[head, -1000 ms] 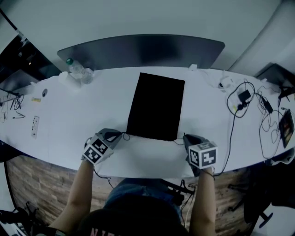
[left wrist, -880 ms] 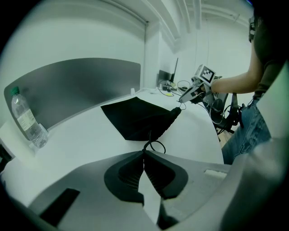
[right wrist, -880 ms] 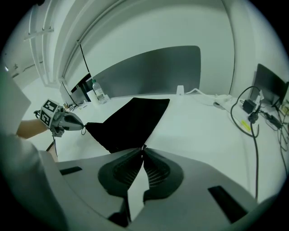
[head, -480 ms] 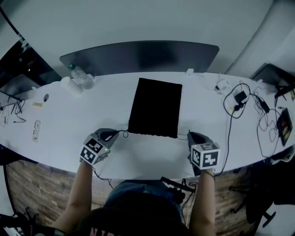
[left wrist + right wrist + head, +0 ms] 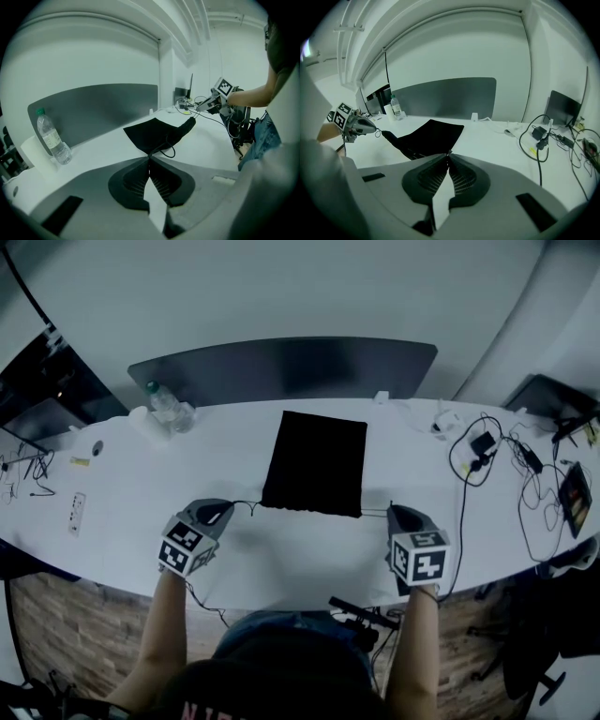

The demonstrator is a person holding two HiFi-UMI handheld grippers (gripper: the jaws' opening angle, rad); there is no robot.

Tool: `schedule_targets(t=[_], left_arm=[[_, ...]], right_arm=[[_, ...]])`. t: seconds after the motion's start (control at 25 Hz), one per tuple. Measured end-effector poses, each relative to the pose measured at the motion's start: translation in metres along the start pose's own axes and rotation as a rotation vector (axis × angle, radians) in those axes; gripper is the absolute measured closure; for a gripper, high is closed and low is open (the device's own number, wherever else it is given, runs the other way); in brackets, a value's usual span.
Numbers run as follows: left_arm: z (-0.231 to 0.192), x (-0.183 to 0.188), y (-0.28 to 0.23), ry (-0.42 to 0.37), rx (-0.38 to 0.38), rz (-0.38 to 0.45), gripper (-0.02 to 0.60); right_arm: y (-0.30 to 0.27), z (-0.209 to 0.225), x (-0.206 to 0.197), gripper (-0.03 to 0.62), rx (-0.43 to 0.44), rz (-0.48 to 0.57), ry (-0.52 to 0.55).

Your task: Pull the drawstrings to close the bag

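A flat black drawstring bag (image 5: 314,463) lies mid-table, its gathered mouth toward me. My left gripper (image 5: 228,513) is shut on the left drawstring (image 5: 247,506), which runs from the bag's near-left corner. In the left gripper view the cord (image 5: 168,149) loops from the bag (image 5: 150,132) into the closed jaws. My right gripper (image 5: 393,515) is shut on the right drawstring (image 5: 376,515) at the near-right corner. The right gripper view shows the bag (image 5: 433,133) beyond its closed jaws, and the left gripper (image 5: 376,131) across from it.
A water bottle (image 5: 165,406) and a white roll (image 5: 143,422) stand at the back left before a grey partition (image 5: 281,367). Cables and a charger (image 5: 483,448) sprawl at the right. Small items (image 5: 77,512) lie at the far left. The table's front edge (image 5: 300,601) is close.
Both grippers have moved apart and lifted, drawing the cords out sideways. The bag's near edge has bunched slightly narrower.
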State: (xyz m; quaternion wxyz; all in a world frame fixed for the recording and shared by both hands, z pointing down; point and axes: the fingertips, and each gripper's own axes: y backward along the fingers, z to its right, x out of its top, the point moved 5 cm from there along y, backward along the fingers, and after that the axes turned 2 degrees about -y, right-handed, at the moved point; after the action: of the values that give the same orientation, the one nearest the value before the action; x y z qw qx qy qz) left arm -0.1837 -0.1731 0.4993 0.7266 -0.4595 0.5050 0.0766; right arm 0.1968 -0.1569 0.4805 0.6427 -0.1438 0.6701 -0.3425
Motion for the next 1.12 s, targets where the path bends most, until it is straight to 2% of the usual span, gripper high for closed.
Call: schedule_targets(t=[0.36,1.12], left_arm=[[-0.022,0.016,0.013,0.005,0.081,0.056,0.580],[-0.053,0.025,0.028,0.049,0.198,0.081,0.581]], right_arm=[[0.008,0.008,0.020,0.588,-0.049,0.069,0.013],[0.009,0.025,0.037,0.587,-0.107,0.124,0.030]])
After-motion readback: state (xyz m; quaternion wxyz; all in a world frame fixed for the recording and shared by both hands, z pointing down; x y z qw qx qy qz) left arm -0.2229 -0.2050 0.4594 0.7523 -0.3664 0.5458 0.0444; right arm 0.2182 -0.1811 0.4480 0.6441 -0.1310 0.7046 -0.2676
